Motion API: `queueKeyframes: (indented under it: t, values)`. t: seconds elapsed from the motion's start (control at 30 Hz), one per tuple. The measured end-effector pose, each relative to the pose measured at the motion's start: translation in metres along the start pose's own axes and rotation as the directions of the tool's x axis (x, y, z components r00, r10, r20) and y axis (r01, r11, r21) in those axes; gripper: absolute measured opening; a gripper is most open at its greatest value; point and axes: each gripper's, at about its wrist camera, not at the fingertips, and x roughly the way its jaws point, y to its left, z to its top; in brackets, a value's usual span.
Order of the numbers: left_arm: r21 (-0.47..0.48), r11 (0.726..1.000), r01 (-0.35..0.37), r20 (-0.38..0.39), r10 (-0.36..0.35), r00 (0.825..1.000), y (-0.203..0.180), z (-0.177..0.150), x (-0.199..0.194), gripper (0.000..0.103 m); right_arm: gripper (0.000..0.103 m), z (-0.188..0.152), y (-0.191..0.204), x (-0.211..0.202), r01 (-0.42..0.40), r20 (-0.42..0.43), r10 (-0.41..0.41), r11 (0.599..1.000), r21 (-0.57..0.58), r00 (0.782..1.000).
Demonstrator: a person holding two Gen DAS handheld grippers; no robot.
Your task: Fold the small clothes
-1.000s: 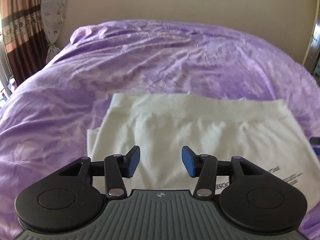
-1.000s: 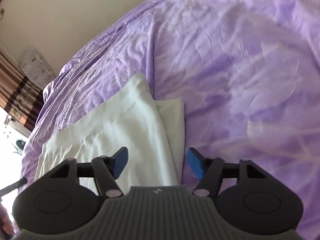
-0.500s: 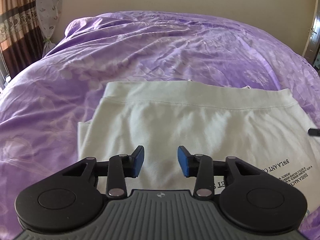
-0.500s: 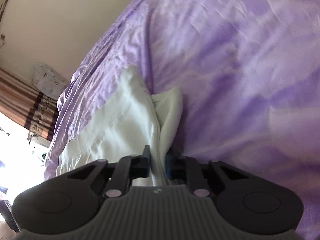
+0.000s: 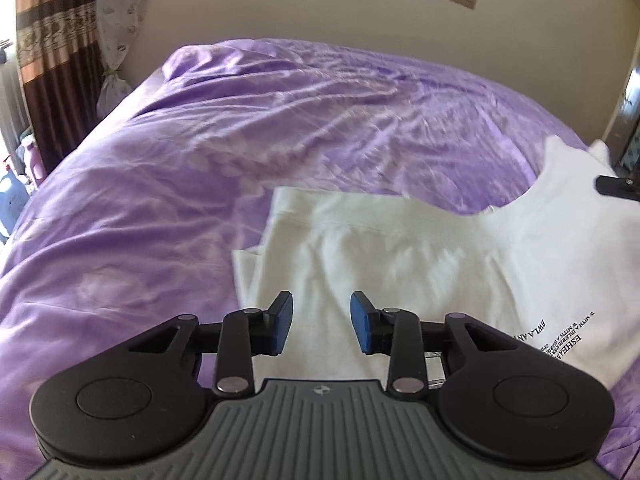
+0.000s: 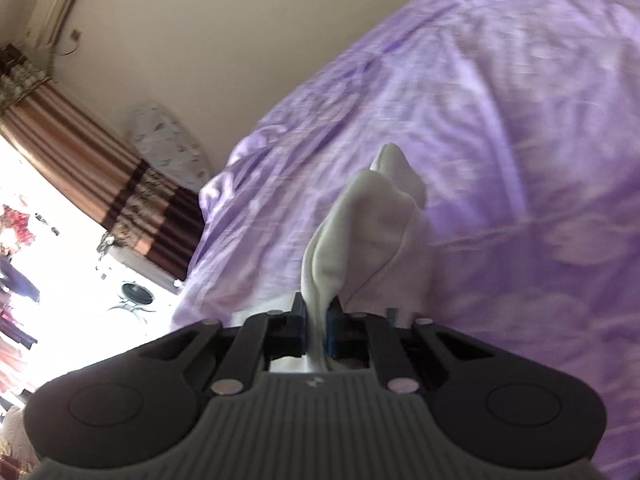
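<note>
A white T-shirt (image 5: 400, 256) with black lettering lies on the purple bedspread (image 5: 160, 184). Its left part lies flat; its right side is lifted and folding over toward the left. My left gripper (image 5: 321, 322) is open and empty, hovering just above the shirt's near left part. My right gripper (image 6: 317, 330) is shut on the shirt's right edge (image 6: 360, 232) and holds it raised off the bed, the cloth bunched up between the pads. A tip of the right gripper (image 5: 616, 188) shows at the right edge of the left wrist view.
The purple bedspread (image 6: 520, 160) covers the whole bed. A beige wall (image 5: 320, 8) stands behind. Striped brown curtains (image 5: 48, 60) and a bright window (image 6: 48, 280) are on the left. A dark door frame (image 5: 628, 120) is at the right.
My right gripper closed on the shirt's right edge and lifted it up and over toward the left. My left gripper stayed open, shifting slightly over the shirt's left part.
</note>
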Motion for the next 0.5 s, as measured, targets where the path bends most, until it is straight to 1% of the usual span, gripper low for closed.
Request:
queueKeyframes:
  t: [0.1, 0.23, 0.37, 0.43, 0.5]
  values:
    - [-0.008, 1.000, -0.021, 0.008, 0.021, 1.000, 0.020, 0.003, -0.008, 0.038, 0.004, -0.007, 0.040, 0.025, -0.023, -0.014, 0.023, 1.000, -0.018, 1.000]
    - [-0.028, 0.999, -0.025, -0.015, 0.024, 1.000, 0.047, 0.003, -0.007, 0.037, 0.004, -0.030, 0.084, 0.073, -0.050, -0.051, 0.049, 0.998, -0.024, 0.997]
    - [-0.059, 0.998, -0.009, -0.041, 0.006, 0.999, 0.071, -0.005, -0.002, 0.037, 0.004, -0.061, 0.115, 0.132, -0.074, -0.115, 0.072, 0.997, -0.015, 0.991]
    - [-0.072, 0.997, 0.001, -0.052, -0.005, 0.999, 0.079, -0.010, 0.001, 0.037, 0.004, -0.076, 0.126, 0.161, -0.069, -0.145, 0.065, 0.997, -0.019, 0.987]
    - [-0.085, 0.996, 0.012, -0.062, -0.017, 0.998, 0.086, -0.015, 0.004, 0.037, 0.004, -0.092, 0.134, 0.188, -0.046, -0.177, 0.041, 0.999, -0.024, 0.983]
